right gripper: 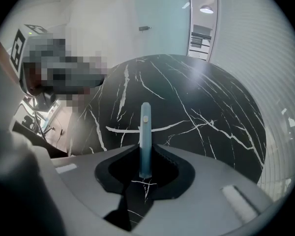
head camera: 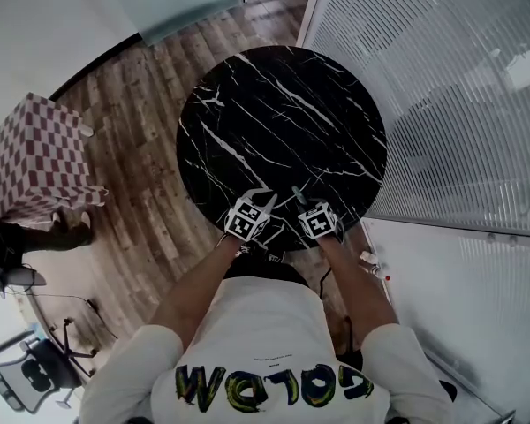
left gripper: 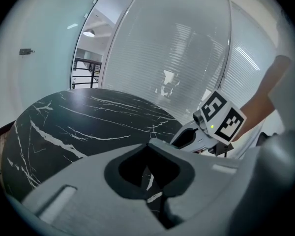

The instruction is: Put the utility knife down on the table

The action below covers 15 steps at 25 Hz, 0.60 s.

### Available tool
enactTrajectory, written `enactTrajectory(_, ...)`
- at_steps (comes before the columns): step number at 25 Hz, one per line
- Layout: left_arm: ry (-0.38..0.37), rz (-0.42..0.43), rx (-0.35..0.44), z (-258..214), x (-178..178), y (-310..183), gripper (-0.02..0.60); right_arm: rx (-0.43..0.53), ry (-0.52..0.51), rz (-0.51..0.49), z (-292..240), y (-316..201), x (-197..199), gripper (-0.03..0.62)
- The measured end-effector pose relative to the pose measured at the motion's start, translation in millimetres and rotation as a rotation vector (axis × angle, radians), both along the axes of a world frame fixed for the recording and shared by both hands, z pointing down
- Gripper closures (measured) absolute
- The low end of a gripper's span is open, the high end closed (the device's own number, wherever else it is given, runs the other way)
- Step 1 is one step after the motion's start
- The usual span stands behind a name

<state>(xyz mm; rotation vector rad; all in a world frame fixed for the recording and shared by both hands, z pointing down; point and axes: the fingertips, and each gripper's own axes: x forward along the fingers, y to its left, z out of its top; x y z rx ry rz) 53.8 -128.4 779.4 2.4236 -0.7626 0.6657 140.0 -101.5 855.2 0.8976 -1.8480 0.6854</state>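
From the head view, a round black marble desk with white veins (head camera: 283,87) stands on a wooden plank floor (head camera: 132,104), beside a ribbed glass wall (head camera: 442,87). A pink-and-white checked cube seat (head camera: 31,157) sits well apart to the left. A person in a white shirt (head camera: 265,352) holds both claws over the desk's near edge. The left claw (head camera: 263,207) and the right claw (head camera: 307,208) are just beside each other. A slim blue-grey utility knife (head camera: 297,193) sticks out ahead of the right one.

In the left gripper view, the left claw (left gripper: 150,144) is pressed together with nothing in it. The desk lies beyond, and the right claw's marker cube (left gripper: 220,117) is near on the right.

In the right gripper view, the right claw (right gripper: 145,149) pinches the utility knife (right gripper: 145,132). The knife points out over the dark marble. Whether it touches the desk I cannot tell.
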Motion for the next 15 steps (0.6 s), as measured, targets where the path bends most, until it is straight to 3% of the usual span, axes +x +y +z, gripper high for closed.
enactTrajectory(15, -0.042, 0.031, -0.057, 30.2, 4.5, 15.5, 0.581, -0.050, 0.048, -0.014, 13.9, 4.1, 6.5, 0.520)
